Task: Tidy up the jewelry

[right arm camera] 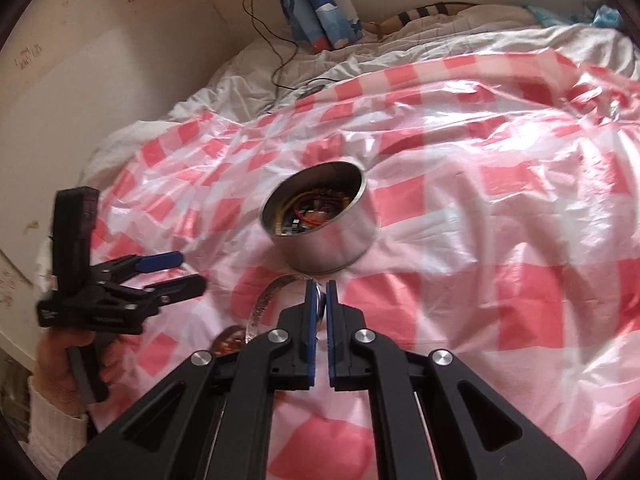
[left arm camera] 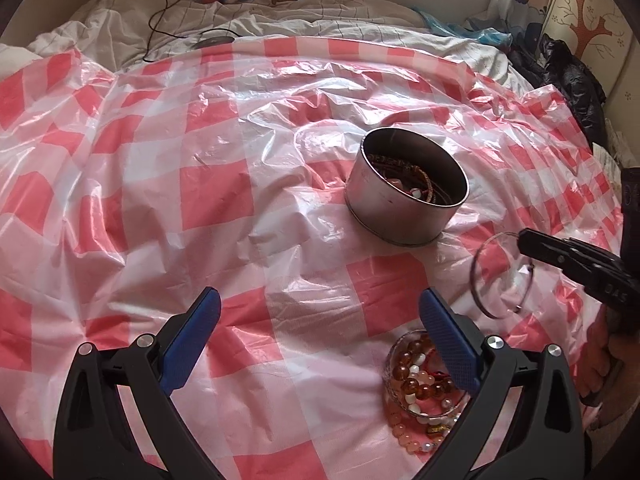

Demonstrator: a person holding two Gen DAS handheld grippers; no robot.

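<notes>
A round metal tin (left arm camera: 406, 190) holding tangled jewelry sits on the red-and-white checked plastic sheet (left arm camera: 200, 184); it also shows in the right wrist view (right arm camera: 324, 222). A clear glass jar (left arm camera: 424, 376) of amber, white and pink beads lies by my left gripper's right finger. My left gripper (left arm camera: 320, 308) is open and empty above the sheet; it also shows in the right wrist view (right arm camera: 180, 274). My right gripper (right arm camera: 320, 292) is shut on the clear glass lid (left arm camera: 500, 276), held tilted above the sheet to the right of the jar; the lid's rim (right arm camera: 268, 300) shows in the right wrist view.
The sheet covers a bed with white crumpled bedding (left arm camera: 280, 20). A black cable (left arm camera: 160, 8) runs over the bedding at the back. Dark clothing (left arm camera: 572, 76) lies at the right edge. A wall (right arm camera: 100, 60) stands on the left in the right wrist view.
</notes>
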